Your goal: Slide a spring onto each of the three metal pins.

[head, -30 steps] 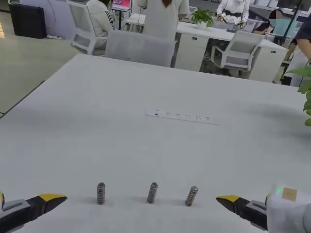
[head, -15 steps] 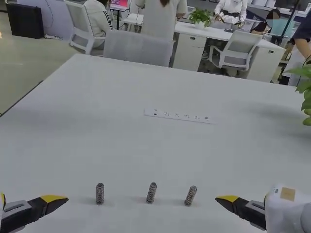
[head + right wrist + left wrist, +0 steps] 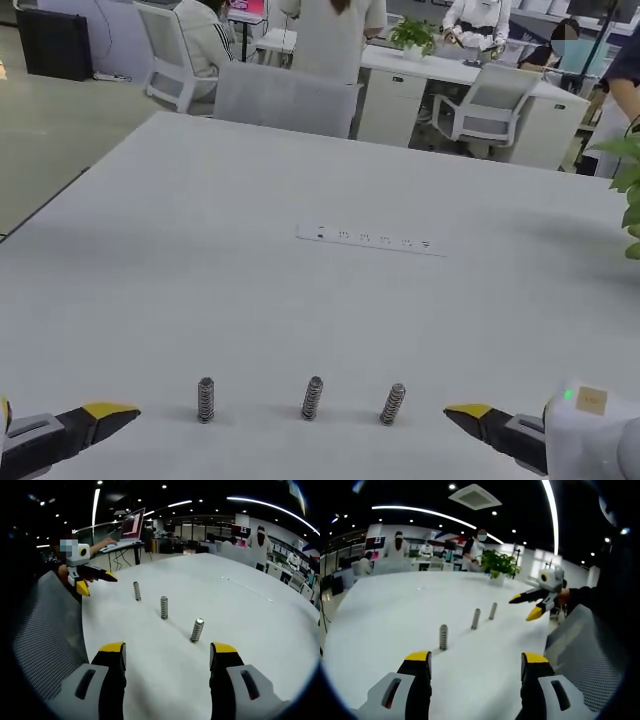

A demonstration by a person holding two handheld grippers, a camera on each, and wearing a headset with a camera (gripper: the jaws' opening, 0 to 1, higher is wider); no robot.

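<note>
- The left gripper point(image 3: 476, 657), black with yellow tips, has its jaws wide apart and nothing between them. It hangs low over the near left part of the white tabletop point(image 3: 300, 180).
- The right gripper point(image 3: 170, 649), of the same black and yellow make, also has its jaws spread and holds nothing. It hangs over the near right part of the tabletop.
- In the head view the two grippers point inward toward each other, and neither touches anything on the table.
- Three grey coiled metal springs stand in a row on the tabletop between the grippers, well apart from one another: the left spring point(image 3: 206, 399), the middle spring point(image 3: 312, 397) and the right spring point(image 3: 392, 404).
- The left spring and the middle spring stand upright, while the right spring leans slightly.
- In the right gripper view a smooth rounded metal tip shows above the coils of the right spring. I cannot make out pins inside the other two.
- Further back, a flat white power strip point(image 3: 370, 239) sits in the middle of the table.
- Beyond the far edge stand a grey chair point(image 3: 285, 98) and a green leafy plant point(image 3: 630, 190), with people at desks behind them.
</note>
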